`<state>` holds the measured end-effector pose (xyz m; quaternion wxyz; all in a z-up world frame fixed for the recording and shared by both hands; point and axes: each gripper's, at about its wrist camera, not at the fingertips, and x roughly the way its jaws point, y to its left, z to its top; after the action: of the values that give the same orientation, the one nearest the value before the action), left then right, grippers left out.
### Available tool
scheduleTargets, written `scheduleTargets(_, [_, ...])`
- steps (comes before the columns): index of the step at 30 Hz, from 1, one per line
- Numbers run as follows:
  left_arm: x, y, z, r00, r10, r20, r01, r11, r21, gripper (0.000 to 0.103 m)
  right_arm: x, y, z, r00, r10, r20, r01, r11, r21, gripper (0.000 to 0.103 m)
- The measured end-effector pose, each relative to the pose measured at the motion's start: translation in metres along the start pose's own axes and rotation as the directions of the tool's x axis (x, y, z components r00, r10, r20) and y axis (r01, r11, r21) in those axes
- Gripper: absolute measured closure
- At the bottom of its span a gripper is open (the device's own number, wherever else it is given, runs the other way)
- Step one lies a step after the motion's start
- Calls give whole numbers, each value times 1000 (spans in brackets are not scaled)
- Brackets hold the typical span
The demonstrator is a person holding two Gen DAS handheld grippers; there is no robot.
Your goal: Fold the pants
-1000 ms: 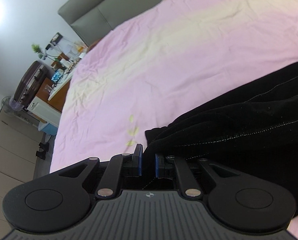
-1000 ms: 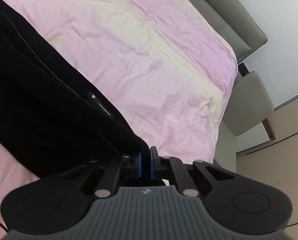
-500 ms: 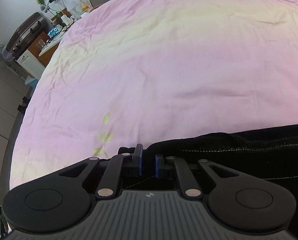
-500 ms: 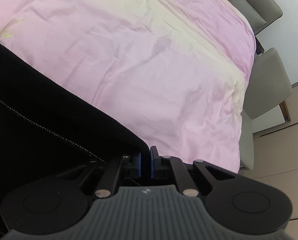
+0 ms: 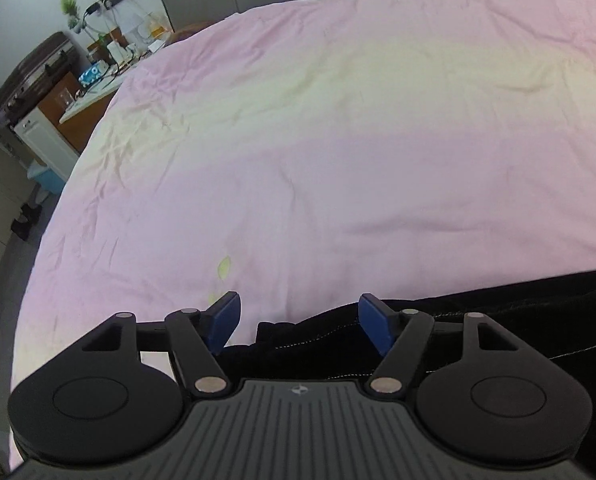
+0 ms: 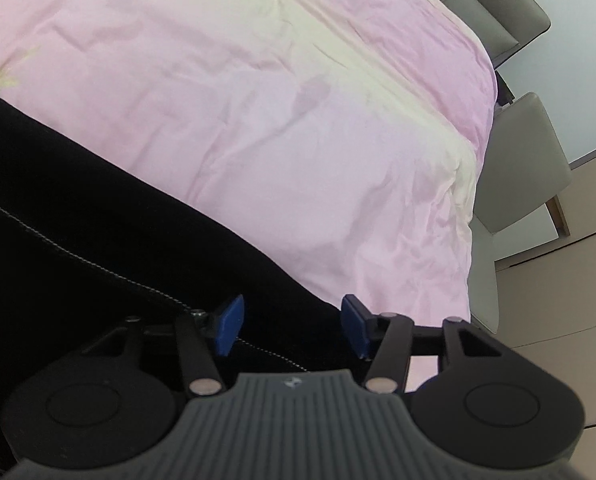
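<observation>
Pants [image 5: 478,320], black with pale stitching, lie flat on the pink sheet [image 5: 338,140] of the bed, their edge running along the near side in both wrist views. The left tongs [image 5: 300,322] are spread wide, blue pads [image 5: 225,320] apart, with a corner of the dark fabric lying loose between them. The right tongs [image 6: 289,326] are likewise spread, over the pants [image 6: 97,240] near their other end, gripping nothing. Beyond the bed's left edge stands a cluttered bedside cabinet [image 5: 77,96]; on the right, a grey chair [image 6: 526,160].
</observation>
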<state>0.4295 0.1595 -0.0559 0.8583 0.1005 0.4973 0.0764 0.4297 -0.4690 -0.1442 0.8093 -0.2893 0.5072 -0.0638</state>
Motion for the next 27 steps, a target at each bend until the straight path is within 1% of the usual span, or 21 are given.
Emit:
scheduleTargets(2, [-14, 8, -3, 1000, -21, 13, 21, 999, -32, 24, -18, 13, 0, 999, 34, 28, -34, 999, -13, 46])
scheduleTargets(6, [-41, 12, -34, 999, -32, 30, 32, 999, -3, 26, -59, 48, -2, 986, 146, 77, -144, 989, -30, 46])
scheduleTargets(8, [-52, 12, -54, 999, -22, 32, 21, 1000, 9, 28, -76, 66, -4, 975, 203, 93, -202, 979, -24, 44])
scheduleTargets(10, [-62, 10, -76, 999, -43, 23, 42, 999, 22, 29, -94, 88, -9, 958, 269, 101, -269, 963, -17, 44])
scheduleTargets(12, [-73, 4, -99, 998, -64, 28, 63, 998, 27, 29, -110, 107, -14, 942, 315, 116, -316, 949, -7, 43])
scheduleTargets(14, [-84, -5, -121, 994, -100, 35, 99, 995, 7, 30, -127, 127, -20, 922, 359, 143, -366, 930, 25, 43])
scheduleTargets(17, [-103, -27, -154, 978, -197, 63, 198, 980, 2, 33, -151, 156, -32, 881, 435, 188, -455, 887, 81, 43])
scheduleTargets(18, [-109, -37, -165, 972, -226, 68, 225, 974, 27, 36, -157, 165, -37, 867, 455, 204, -481, 872, 96, 43])
scheduleTargets(21, [-122, -73, -200, 949, -296, 110, 287, 953, 92, 36, -177, 192, -56, 837, 486, 253, -527, 839, 132, 43])
scheduleTargets(23, [-124, -96, -220, 943, -310, 124, 296, 948, 115, 36, -187, 207, -69, 817, 504, 281, -558, 815, 159, 44])
scheduleTargets(24, [-122, -109, -230, 939, -322, 119, 307, 943, 126, 36, -191, 216, -75, 805, 517, 291, -575, 800, 168, 44])
scheduleTargets(25, [-118, -121, -238, 939, -325, 113, 310, 942, 130, 36, -193, 224, -80, 798, 526, 295, -586, 791, 176, 44])
scheduleTargets(27, [-108, -144, -253, 950, -295, 99, 281, 950, 135, 36, -197, 240, -89, 793, 531, 299, -595, 780, 193, 44])
